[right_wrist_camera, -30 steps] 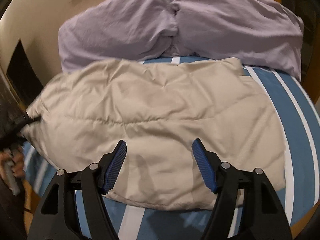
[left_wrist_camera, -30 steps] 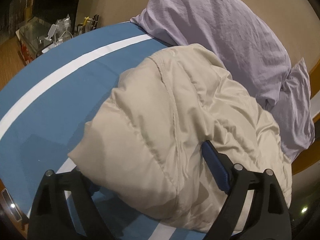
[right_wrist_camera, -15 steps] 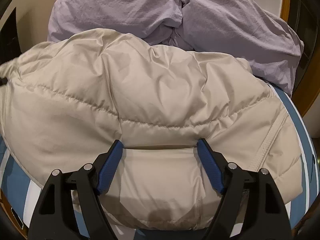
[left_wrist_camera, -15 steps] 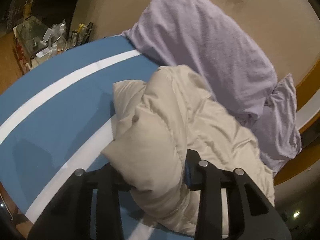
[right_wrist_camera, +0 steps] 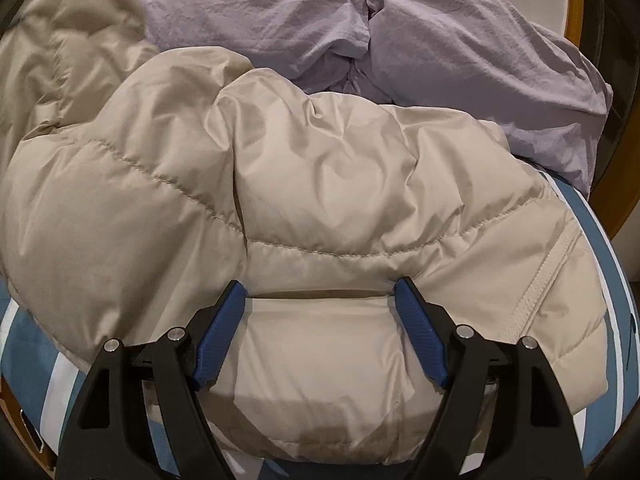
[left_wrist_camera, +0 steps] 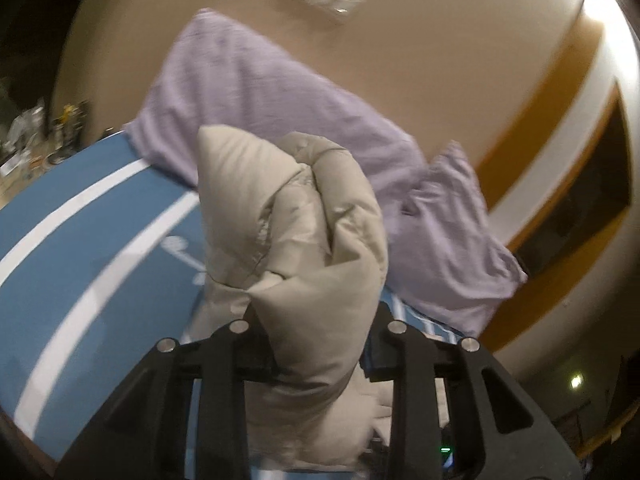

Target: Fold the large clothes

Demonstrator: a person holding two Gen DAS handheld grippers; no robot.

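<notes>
Two grippers work one beige puffer jacket [right_wrist_camera: 320,184] that lies on the blue-and-white striped bed cover [left_wrist_camera: 80,240], just in front of the lilac pillows [right_wrist_camera: 460,40]. The left gripper [left_wrist_camera: 316,340] has a bunched fold of the jacket [left_wrist_camera: 304,220] between its fingers, which are closing on the fabric and hold it raised above the cover. The right gripper [right_wrist_camera: 320,300] stands with fingers spread wide, their blue pads [right_wrist_camera: 420,340] pressed into the jacket's near edge.
</notes>
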